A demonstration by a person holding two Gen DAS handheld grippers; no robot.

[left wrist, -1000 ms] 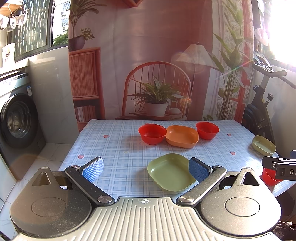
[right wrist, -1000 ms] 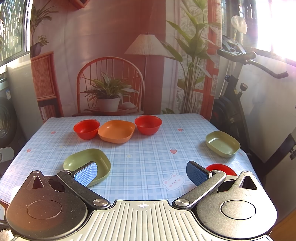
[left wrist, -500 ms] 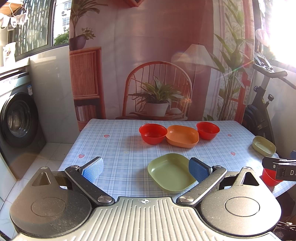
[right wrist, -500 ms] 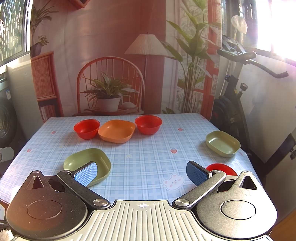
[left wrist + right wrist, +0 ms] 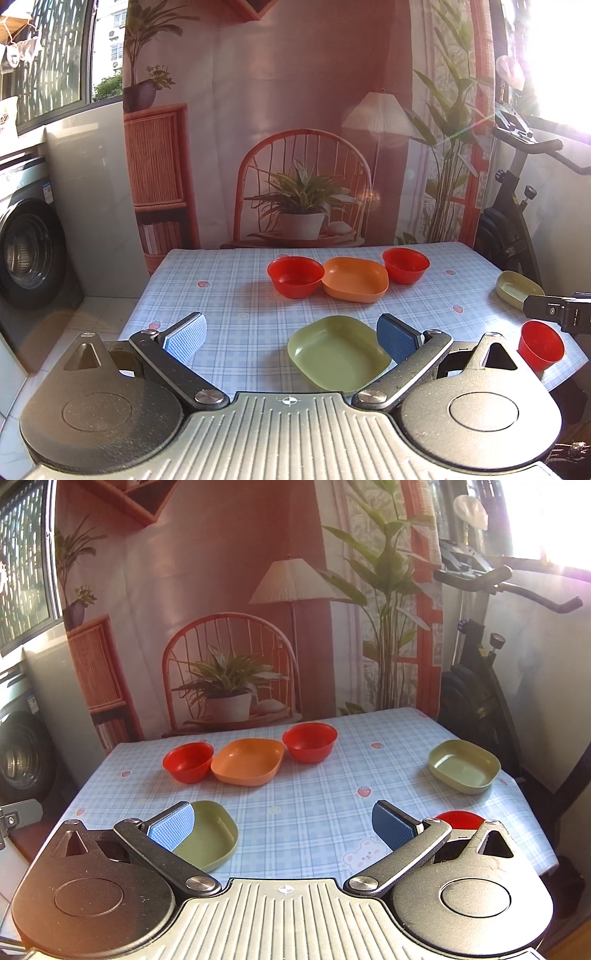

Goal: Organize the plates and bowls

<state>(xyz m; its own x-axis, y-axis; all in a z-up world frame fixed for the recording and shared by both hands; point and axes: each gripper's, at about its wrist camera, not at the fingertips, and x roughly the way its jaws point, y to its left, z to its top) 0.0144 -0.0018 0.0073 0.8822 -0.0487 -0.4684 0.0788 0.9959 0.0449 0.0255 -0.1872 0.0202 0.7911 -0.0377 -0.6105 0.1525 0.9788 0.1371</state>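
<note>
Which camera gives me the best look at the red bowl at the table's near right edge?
Left wrist: the red bowl shows nearly whole, rim and side. Right wrist shows only a rim sliver behind its own finger.

The checked pale-blue tablecloth (image 5: 314, 805) looks like smooth, faintly shiny plastic-coated cloth printed with small strawberries and a bear. The two round red bowls at the far side (image 5: 188, 762) (image 5: 310, 742), the rounded-square orange plate (image 5: 248, 761) between them and the olive-green rounded-square plate (image 5: 338, 352) all read as smooth moulded plastic with a soft satin sheen. The left gripper (image 5: 291, 338) has blue pads (image 5: 184, 336) of finely dimpled rubbery texture on matt, speckled dark metal arms, behind a ribbed pale-grey body.
</note>
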